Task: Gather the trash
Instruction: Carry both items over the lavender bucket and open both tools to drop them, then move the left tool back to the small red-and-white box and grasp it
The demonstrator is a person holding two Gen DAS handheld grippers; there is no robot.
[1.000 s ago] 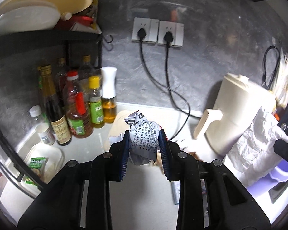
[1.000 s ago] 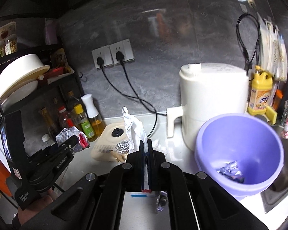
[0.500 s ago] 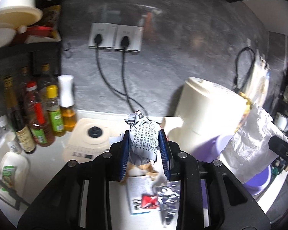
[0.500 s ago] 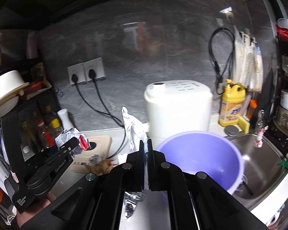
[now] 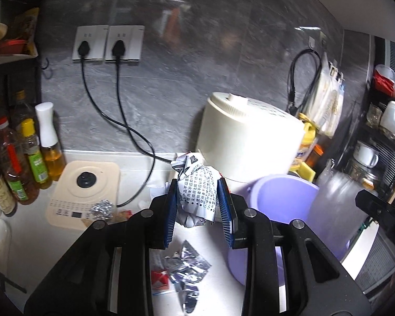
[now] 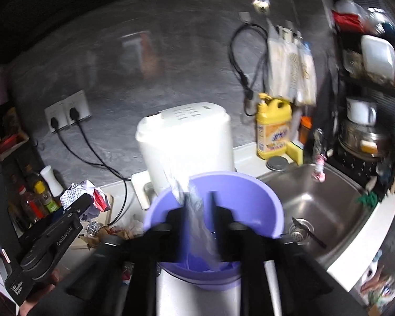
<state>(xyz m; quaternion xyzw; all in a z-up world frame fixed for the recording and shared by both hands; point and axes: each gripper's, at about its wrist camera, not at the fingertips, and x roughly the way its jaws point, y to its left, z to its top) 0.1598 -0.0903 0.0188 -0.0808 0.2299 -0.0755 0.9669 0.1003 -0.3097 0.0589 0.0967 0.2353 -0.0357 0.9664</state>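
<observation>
**Two loads over one purple basin**

My left gripper point(image 5: 199, 205) has its fingers clamped on one crumpled printed paper wad point(image 5: 196, 194). My right gripper point(image 6: 198, 210) has just been opening, its fingers parted around a blurred clear plastic wrapper point(image 6: 194, 210) above the round purple basin point(image 6: 263, 192). Two foil scraps point(image 5: 187, 266) lie on the desk's near edge.

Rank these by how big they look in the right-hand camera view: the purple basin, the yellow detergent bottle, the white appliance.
1. Purple basin, though it sits nearest the camera, which inflates it.
2. White appliance, close behind in apparent size.
3. Yellow detergent bottle, clearly smallest.
</observation>
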